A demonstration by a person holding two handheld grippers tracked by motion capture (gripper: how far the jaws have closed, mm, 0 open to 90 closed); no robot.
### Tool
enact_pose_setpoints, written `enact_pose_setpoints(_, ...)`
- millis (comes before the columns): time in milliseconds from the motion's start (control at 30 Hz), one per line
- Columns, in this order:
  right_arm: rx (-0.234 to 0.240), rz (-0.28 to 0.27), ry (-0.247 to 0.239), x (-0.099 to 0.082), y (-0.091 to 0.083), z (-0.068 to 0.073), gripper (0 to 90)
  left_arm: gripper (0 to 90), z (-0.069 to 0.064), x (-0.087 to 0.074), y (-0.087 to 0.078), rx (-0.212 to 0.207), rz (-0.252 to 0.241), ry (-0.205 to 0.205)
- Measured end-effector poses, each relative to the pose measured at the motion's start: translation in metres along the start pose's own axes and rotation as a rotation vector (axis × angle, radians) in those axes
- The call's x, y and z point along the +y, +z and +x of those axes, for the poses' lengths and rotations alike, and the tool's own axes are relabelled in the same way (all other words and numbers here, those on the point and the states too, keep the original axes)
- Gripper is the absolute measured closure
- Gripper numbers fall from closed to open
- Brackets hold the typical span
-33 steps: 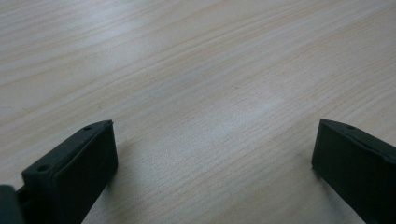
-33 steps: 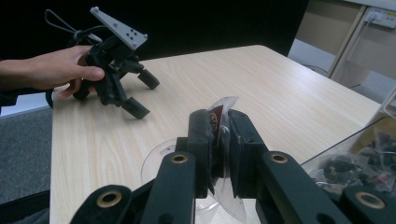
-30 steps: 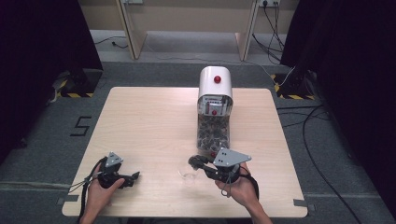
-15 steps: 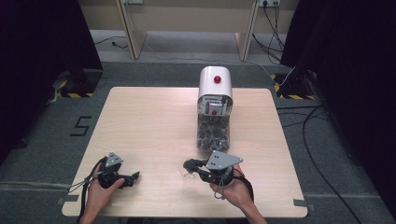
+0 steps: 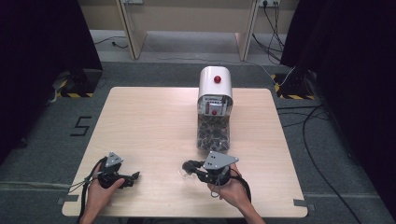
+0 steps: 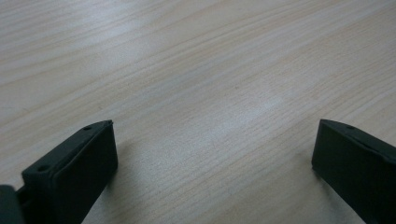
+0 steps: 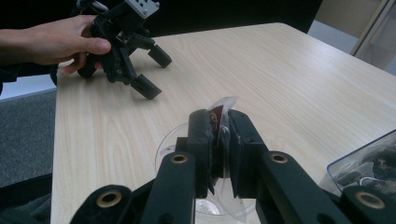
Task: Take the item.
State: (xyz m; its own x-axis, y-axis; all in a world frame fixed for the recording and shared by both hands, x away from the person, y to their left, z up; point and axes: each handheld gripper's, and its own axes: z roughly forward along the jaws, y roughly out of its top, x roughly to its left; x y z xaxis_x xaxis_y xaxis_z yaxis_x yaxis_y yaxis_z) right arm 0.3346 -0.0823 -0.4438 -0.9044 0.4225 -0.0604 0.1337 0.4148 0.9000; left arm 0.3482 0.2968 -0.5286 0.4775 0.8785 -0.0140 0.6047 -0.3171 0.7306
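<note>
I had the right gripper low over the near middle of the wooden surface, held in the person's right hand and pointing toward the left. In the right gripper view its fingers stood narrow, pinching a small clear packet with something dark red inside; the packet's top edge poked up above the fingertips. Directly below them sat a clear plastic cup, its rim showing on either side of the gripper. I couldn't tell whether the packet touched the cup.

The left gripper rested near the front left corner of the surface, gripped by the left hand, well apart from the right one. Its fingers were spread wide with bare wood grain between them, holding nothing. From the right gripper view I saw that same gripper farther off, its finger ends down at the surface.

Behind the right gripper stood a white dispenser with a red knob on top, and a clear bin of dark packets in front of it; a corner of that bin showed at the right edge of the right gripper view.
</note>
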Motion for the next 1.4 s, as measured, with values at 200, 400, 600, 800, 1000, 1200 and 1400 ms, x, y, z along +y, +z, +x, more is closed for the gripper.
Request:
enact_pose_setpoints(200, 0.003, 0.003, -0.001, -0.0005, 0.0011, 0.0007, 81.1, 0.0, 0.0, 0.0, 0.0, 0.0, 0.0, 0.0)
enact_pose_setpoints(400, 0.008, 0.013, -0.003, -0.0021, 0.0034, 0.0018, 81.1, 0.0, 0.0, 0.0, 0.0, 0.0, 0.0, 0.0)
enact_pose_setpoints(600, 0.008, 0.022, -0.001, -0.0035, 0.0044, 0.0017, 81.1, 0.0, 0.0, 0.0, 0.0, 0.0, 0.0, 0.0)
enact_pose_setpoints(800, 0.008, 0.025, -0.003, -0.0039, 0.0045, 0.0016, 81.1, 0.0, 0.0, 0.0, 0.0, 0.0, 0.0, 0.0)
enact_pose_setpoints(1000, 0.011, 0.027, -0.003, -0.0043, 0.0051, 0.002, 81.0, 0.0, 0.0, 0.0, 0.0, 0.0, 0.0, 0.0)
enact_pose_setpoints(1200, 0.018, 0.039, 0.005, -0.0061, 0.0069, 0.0012, 79.6, 0.0, 0.0, 0.0, 0.0, 0.0, 0.0, 0.0)
enact_pose_setpoints(1400, 0.016, 0.041, 0.007, -0.0053, 0.007, 0.0017, 74.8, 0.0, 0.0, 0.0, 0.0, 0.0, 0.0, 0.0)
